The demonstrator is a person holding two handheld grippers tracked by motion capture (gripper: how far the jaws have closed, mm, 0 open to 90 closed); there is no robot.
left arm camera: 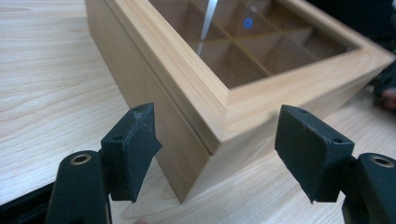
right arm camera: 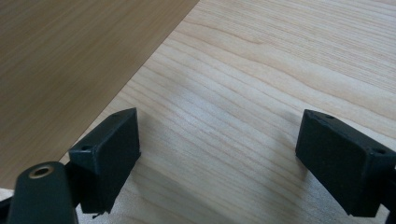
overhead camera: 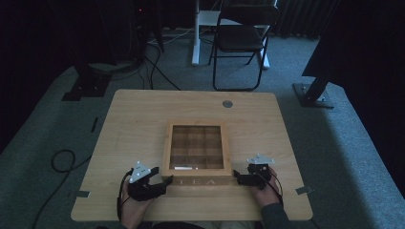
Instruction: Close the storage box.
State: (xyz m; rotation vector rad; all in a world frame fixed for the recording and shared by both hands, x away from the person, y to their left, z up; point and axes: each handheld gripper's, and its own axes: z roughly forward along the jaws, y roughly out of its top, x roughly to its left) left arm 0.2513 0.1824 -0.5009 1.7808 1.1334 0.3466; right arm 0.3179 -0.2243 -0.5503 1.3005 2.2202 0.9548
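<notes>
A closed wooden tea box (overhead camera: 197, 151) with a glass lid and "TEA" on its front face sits in the middle of the table (overhead camera: 138, 124). My left gripper (overhead camera: 162, 183) is at the box's front left corner. In the left gripper view that gripper (left arm camera: 215, 154) is open and the corner of the box (left arm camera: 187, 70) stands between its jaws, apart from the pads. My right gripper (overhead camera: 240, 179) is at the front right corner. In the right gripper view this gripper (right arm camera: 217, 158) is open over bare table (right arm camera: 280, 70), with the box's side (right arm camera: 70, 60) at the upper left.
A round metal disc (overhead camera: 228, 103) is set in the table near its far edge. Tape marks (overhead camera: 82, 194) lie at the near corners. A black folding chair (overhead camera: 241, 40) stands beyond the table. A cable loop (overhead camera: 62, 160) lies on the carpet at left.
</notes>
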